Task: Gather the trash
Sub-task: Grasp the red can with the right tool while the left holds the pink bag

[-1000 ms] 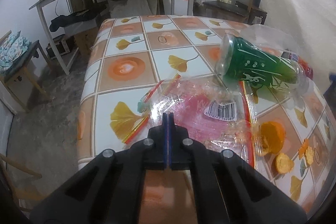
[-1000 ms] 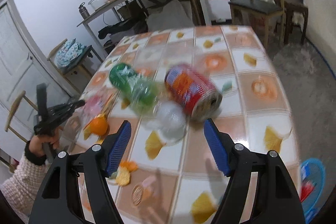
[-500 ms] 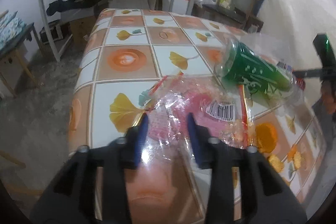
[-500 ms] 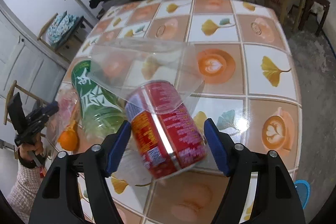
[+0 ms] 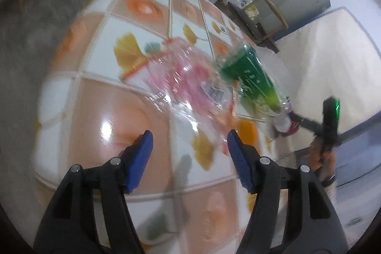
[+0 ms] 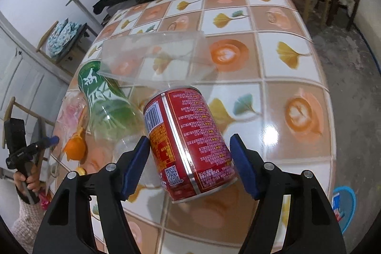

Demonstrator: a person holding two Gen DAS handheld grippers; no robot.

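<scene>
Right wrist view is showing my right gripper [image 6: 189, 164] spread wide, its blue pads bracketing the red printed tin can [image 6: 188, 144] lying on its side on the tiled tabletop [image 6: 297, 77], not yet squeezing it. Just beside the can, the green-labelled clear plastic bottle [image 6: 104, 97] is lying flat, with a clear plastic sheet [image 6: 154, 56] draped over its far end and an orange peel [image 6: 76, 145] near it. My left gripper [image 5: 190, 151] is hanging open and empty above the tabletop, short of the crinkled pink-and-clear wrapper [image 5: 181, 77]. I am judging that nothing is collected yet: every piece is sitting on the tabletop, and the can looks like the first pickup.
</scene>
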